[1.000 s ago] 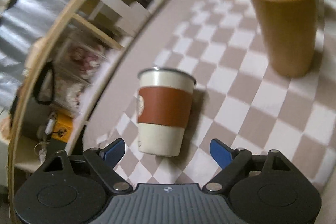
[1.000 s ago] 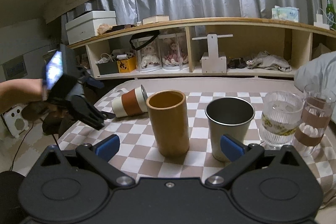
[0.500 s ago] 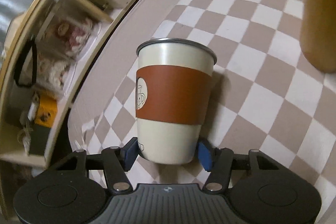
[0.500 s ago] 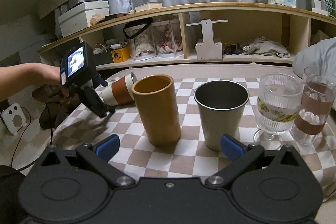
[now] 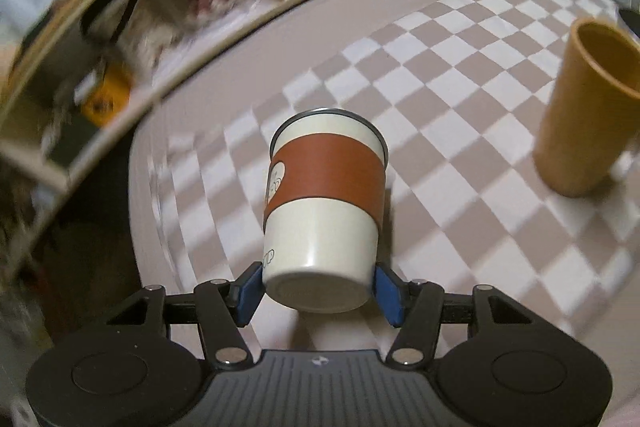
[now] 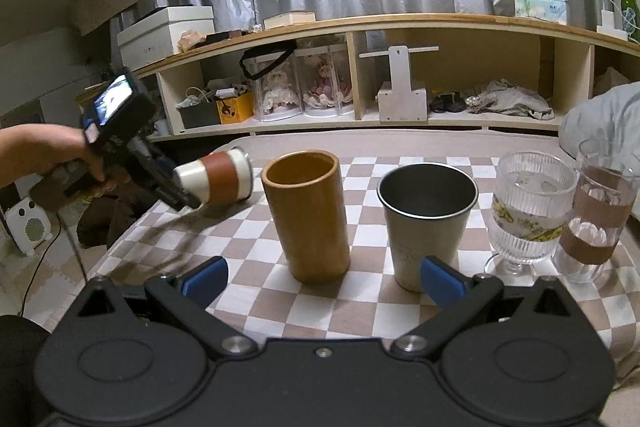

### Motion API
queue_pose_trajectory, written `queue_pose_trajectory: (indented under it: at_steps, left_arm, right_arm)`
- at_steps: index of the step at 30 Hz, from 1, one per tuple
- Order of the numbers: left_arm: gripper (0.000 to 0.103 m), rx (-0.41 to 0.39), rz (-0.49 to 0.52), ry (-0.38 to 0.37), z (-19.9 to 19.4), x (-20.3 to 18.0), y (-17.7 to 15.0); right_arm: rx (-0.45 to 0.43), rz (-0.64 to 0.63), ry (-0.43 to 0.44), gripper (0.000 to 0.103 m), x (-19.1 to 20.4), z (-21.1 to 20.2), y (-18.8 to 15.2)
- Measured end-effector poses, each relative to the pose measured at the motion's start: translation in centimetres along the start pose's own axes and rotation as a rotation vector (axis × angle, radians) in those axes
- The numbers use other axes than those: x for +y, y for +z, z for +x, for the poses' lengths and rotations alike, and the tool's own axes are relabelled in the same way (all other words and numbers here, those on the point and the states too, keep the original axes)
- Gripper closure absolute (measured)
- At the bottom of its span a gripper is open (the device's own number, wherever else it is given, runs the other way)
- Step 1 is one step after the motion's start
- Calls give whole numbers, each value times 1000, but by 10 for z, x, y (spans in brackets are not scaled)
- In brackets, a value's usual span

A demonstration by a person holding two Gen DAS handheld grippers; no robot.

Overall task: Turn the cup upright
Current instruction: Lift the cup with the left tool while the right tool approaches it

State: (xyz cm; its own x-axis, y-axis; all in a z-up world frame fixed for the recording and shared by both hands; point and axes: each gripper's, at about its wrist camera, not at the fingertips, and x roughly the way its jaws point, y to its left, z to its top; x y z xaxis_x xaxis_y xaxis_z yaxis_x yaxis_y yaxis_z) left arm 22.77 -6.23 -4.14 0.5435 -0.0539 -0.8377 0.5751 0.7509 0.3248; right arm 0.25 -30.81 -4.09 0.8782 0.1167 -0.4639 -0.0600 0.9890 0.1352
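I have the cup (image 5: 324, 203), cream with a rust-brown sleeve, clamped at its base by my left gripper (image 5: 318, 291), both blue pads pressed against the lower wall, one on each side. Through the left wrist camera I see its flat bottom nearest the lens and its metal rim pointing away over the checkered tablecloth (image 5: 460, 131), but I cannot tell from here whether it clears the cloth. The right wrist camera settles that: the cup (image 6: 218, 179) lies on its side, mouth toward the right, at the far left of the table with the base end raised, while the rim end sits low, at or just above the cloth, just beside the tan tumbler (image 6: 308, 219). That view also shows the hand (image 6: 86, 171) around the left gripper's (image 6: 180, 193) handle, which the left camera never sees. My right gripper (image 6: 322, 277) hangs near the front table edge with its fingers spread wide and nothing between them. Only the right view takes in the row to the right of the tumbler: a steel cup (image 6: 426, 223), a ribbed stemmed glass (image 6: 528, 211) and a tall glass with a brown band (image 6: 596, 223), with the wooden shelf (image 6: 380, 23) far behind
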Motion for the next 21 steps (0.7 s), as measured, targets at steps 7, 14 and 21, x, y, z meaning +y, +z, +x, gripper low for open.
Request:
queue_pose_trajectory:
  at_steps: [7,14,21]
  left_arm:
    - [44,79,-269,-161,-17,1,-37]
    - [43,97,-438,-264,4,-5,-61]
    - [38,-15,-413,-261,-7,-9,-74]
  right_arm:
    - [-20,-4,12,0,5,-8,2]
    - [6,69,63,0,9,0,4]
    - [67,272,162,0,15,32,18]
